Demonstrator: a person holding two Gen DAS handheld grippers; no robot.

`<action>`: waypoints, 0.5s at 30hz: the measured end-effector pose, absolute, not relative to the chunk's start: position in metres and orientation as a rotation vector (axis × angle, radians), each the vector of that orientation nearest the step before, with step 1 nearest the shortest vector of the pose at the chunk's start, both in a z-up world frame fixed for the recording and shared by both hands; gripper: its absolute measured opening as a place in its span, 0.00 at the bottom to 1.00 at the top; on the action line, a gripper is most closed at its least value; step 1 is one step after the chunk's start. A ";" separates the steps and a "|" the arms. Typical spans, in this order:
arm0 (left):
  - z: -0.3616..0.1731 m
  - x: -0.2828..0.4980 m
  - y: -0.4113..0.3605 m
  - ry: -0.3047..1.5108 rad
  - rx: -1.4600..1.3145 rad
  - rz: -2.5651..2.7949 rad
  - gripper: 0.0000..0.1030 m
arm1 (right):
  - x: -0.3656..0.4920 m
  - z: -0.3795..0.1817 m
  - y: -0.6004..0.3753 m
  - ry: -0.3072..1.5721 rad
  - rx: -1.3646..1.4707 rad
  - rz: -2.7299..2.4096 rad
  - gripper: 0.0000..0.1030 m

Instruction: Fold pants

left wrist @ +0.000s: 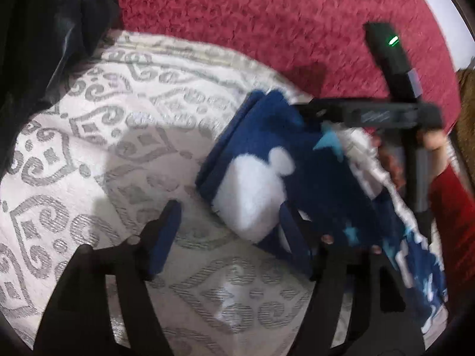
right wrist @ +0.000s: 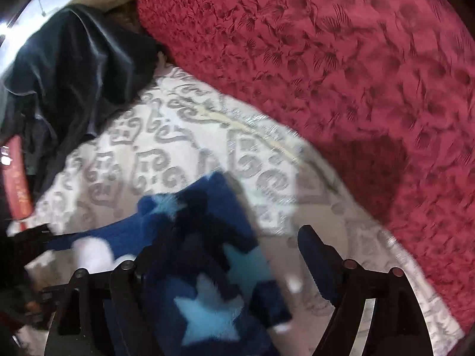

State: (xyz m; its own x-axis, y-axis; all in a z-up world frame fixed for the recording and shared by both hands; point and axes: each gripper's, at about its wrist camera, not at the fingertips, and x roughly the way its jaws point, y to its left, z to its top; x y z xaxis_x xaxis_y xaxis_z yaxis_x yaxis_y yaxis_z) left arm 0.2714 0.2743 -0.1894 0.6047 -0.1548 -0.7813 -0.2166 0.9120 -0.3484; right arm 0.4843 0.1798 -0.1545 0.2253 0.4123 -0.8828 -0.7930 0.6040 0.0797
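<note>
**Letting go of the folded pants**

We have the pants [left wrist: 267, 160], blue fleece with stars and a white patch, lying in a thick folded bundle on the patterned cloth [left wrist: 89, 148], near where it meets the red blanket [left wrist: 267, 14]. A pile of dark clothes [right wrist: 74, 68] sits well apart, at the far corner of the cloth.

Our left gripper [left wrist: 237, 231] stands wide open: one finger rests over bare cloth, the other is at the bundle's edge, and nothing is pinched. Our right gripper [right wrist: 231, 267] is open too; the pants lie between its fingers, but the far one is clear of the fleece. Whether the near one touches, the blur will not let us say.

We judge the fold to be laid and the release under way. To do it well, we should keep both pairs of fingers spread and lift straight away from the bundle, not drag sideways, since fleece clings and a snagged finger could pull the top layer open. Then we check that the edges line up before pressing flat.
</note>
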 end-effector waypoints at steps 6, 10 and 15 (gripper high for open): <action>-0.197 0.289 0.280 0.905 -0.528 0.059 0.57 | 0.479 -0.175 0.190 1.128 -0.471 0.922 0.84; -0.204 0.291 0.293 0.901 -0.617 0.021 0.27 | 0.474 -0.178 0.192 1.153 -0.437 0.974 0.84; -0.201 0.288 0.289 0.896 -0.596 0.024 0.27 | 0.479 -0.164 0.172 1.191 -0.381 1.013 0.85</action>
State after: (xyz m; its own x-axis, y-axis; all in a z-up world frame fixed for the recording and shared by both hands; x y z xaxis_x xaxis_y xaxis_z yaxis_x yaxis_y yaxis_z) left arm 0.2882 0.2892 -0.2008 0.6355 -0.2224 -0.7393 -0.2624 0.8384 -0.4778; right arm 0.4789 0.1723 -0.1637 0.0199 0.4474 -0.8941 -0.8109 0.5303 0.2474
